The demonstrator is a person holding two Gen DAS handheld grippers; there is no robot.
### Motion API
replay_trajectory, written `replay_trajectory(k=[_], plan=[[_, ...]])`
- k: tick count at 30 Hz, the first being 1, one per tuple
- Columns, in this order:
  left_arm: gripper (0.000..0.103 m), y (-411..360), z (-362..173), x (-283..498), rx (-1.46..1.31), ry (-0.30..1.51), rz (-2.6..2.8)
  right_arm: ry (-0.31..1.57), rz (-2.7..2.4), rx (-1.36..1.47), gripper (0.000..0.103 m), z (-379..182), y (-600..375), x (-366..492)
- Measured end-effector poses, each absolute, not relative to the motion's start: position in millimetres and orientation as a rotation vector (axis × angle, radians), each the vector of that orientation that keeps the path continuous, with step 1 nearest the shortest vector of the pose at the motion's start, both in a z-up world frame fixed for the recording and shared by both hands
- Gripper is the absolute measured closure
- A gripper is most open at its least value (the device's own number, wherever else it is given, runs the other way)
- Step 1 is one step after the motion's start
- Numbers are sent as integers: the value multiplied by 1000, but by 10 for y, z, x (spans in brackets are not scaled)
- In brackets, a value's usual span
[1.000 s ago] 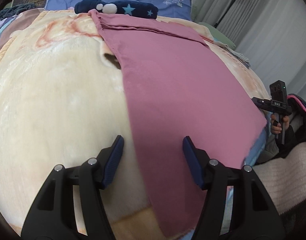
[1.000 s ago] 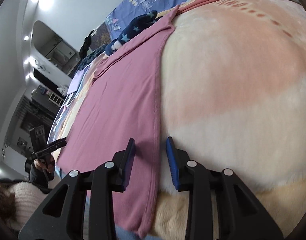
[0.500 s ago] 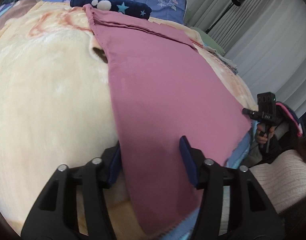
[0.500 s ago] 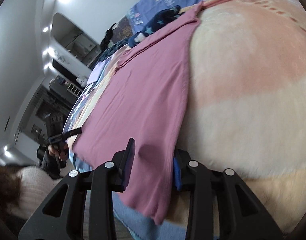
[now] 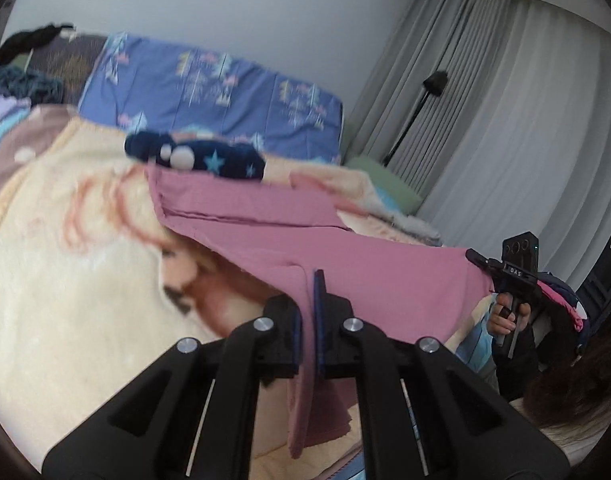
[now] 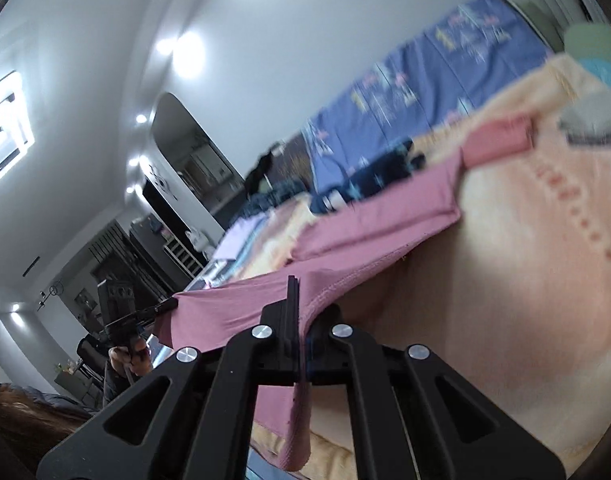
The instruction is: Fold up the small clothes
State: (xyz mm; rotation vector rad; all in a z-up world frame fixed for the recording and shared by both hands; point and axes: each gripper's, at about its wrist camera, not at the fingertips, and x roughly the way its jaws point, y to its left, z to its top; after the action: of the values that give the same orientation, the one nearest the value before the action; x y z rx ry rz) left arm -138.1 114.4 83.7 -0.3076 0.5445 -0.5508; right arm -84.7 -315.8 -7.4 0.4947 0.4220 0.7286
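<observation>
A pink garment [image 5: 297, 236] [image 6: 377, 224] lies lengthwise on a cream blanket [image 5: 65, 300] on a bed, its near end raised off the blanket. My left gripper [image 5: 308, 280] is shut on the near left corner, and a flap of the cloth hangs down between its arms. My right gripper [image 6: 299, 300] is shut on the near right corner, with cloth dangling below it. In each view the other gripper [image 5: 505, 268] [image 6: 145, 312] shows at the far side, pinching the opposite corner. The pink cloth stretches between the two grippers.
A dark blue star-patterned item [image 5: 201, 156] lies just beyond the garment's far end. Blue patterned pillows [image 5: 209, 92] line the headboard. A folded pile [image 6: 593, 120] sits at the bed's right side. Curtains and a floor lamp [image 5: 433, 84] stand to the right. A person's hand [image 5: 505, 316] holds the other gripper.
Both grippers closed on the garment's near corners and rose, lifting the near end off the blanket. Both cameras tilted up, so more of the room shows.
</observation>
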Motion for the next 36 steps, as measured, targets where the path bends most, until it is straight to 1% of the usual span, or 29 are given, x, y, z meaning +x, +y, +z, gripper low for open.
replay_trajectory(k=[4,7,10,13,20,23,25,26,28,32,33,34,36], plan=[[98,1174,1018,-1788,-298,453,-550,354,739,441,101,23,-3223,-1251],[96,1200,942,-1898,-320,441,-560,378,696,435,101,-79,-3302,-1317],[96,1218,707,-1709,-365,520,-530,495,623,493,101,-324,-3301,-1012],[96,1225,509,-1457,-404,590,-504,541,598,516,101,-453,-3257,-792],[98,1360,443,-822,-444,594,-471,570,598,560,101,-483,-3113,-63],[98,1354,363,-554,-456,647,-440,628,532,529,101,-567,-3033,255],[94,1315,281,-520,-446,683,-428,668,499,522,101,-662,-3028,318],[90,1289,232,-541,-422,697,-421,687,480,512,101,-729,-3031,352],[64,1268,166,-592,-381,715,-400,713,462,523,101,-842,-3071,391],[55,1285,-4,-713,-351,770,-375,755,440,570,100,-1052,-3157,402],[49,1293,-40,-742,-344,780,-375,756,435,572,98,-1073,-3170,385],[45,1296,-71,-757,-332,788,-373,757,436,572,98,-1072,-3178,375],[45,1309,-135,-747,-323,807,-360,767,444,582,96,-1092,-3200,349]])
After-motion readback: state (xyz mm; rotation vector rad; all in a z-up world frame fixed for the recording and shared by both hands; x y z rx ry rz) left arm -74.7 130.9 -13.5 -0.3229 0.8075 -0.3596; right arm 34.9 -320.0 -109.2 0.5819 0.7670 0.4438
